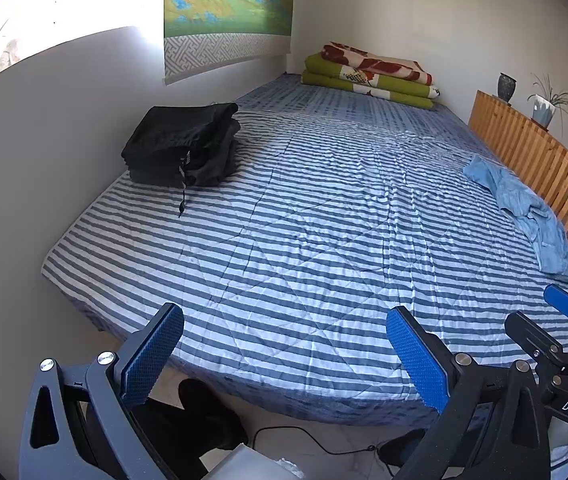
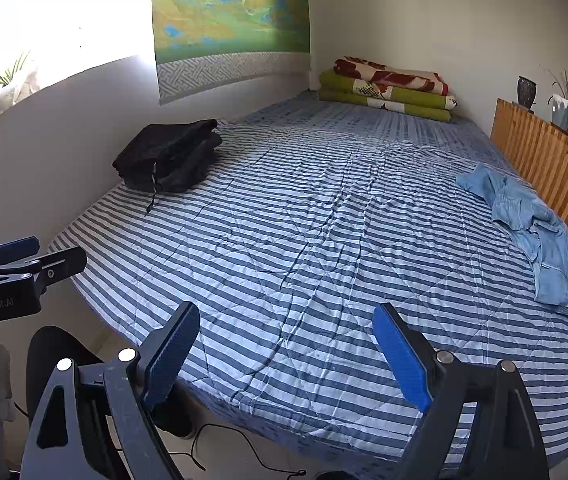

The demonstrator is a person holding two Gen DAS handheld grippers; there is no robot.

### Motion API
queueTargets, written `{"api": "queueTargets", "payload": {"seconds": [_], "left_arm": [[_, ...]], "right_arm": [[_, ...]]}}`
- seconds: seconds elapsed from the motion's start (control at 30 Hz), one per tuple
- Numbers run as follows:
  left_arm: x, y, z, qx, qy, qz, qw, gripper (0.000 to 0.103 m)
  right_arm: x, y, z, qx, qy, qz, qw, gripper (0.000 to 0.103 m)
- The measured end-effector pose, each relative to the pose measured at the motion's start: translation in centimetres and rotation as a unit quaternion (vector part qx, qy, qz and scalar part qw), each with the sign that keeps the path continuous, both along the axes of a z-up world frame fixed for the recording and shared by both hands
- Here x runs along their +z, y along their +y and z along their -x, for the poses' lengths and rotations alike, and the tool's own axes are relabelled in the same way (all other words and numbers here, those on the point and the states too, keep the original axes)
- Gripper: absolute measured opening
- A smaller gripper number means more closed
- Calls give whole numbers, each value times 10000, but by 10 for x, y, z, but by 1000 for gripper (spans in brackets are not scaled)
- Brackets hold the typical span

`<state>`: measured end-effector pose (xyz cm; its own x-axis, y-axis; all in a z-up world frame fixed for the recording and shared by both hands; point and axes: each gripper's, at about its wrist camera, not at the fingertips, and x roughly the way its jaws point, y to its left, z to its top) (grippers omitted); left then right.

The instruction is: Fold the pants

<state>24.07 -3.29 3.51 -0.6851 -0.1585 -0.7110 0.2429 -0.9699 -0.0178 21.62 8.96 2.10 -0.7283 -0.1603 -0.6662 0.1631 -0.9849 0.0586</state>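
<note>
Crumpled light-blue denim pants (image 1: 532,216) (image 2: 540,236) lie at the right side of the striped bed (image 1: 284,220) (image 2: 304,240), against the wooden slatted board. A folded stack of black pants (image 1: 183,144) (image 2: 167,156) rests at the left side by the wall, a drawstring hanging off it. My left gripper (image 1: 284,352) hovers open over the bed's near edge, holding nothing. My right gripper (image 2: 288,352) is open too and holds nothing, at the same near edge. Each gripper shows at the side of the other's view, the right gripper (image 1: 564,320) and the left gripper (image 2: 23,260).
Folded green and red blankets (image 1: 372,76) (image 2: 388,88) sit at the far corner. A wooden slatted board (image 1: 544,160) (image 2: 556,168) lines the right side with a vase and potted plant on top. A cable (image 1: 316,444) and the person's dark leg are on the floor below.
</note>
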Motion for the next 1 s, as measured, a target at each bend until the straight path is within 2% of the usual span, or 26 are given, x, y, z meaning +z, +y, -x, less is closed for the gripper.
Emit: {"api": "queueTargets", "payload": {"seconds": [1.0], "left_arm": [[-6,4,3,-64,-61,-5,10000,103]], "right_arm": [[-7,11,1,-116,-133,111,9998,86]]}}
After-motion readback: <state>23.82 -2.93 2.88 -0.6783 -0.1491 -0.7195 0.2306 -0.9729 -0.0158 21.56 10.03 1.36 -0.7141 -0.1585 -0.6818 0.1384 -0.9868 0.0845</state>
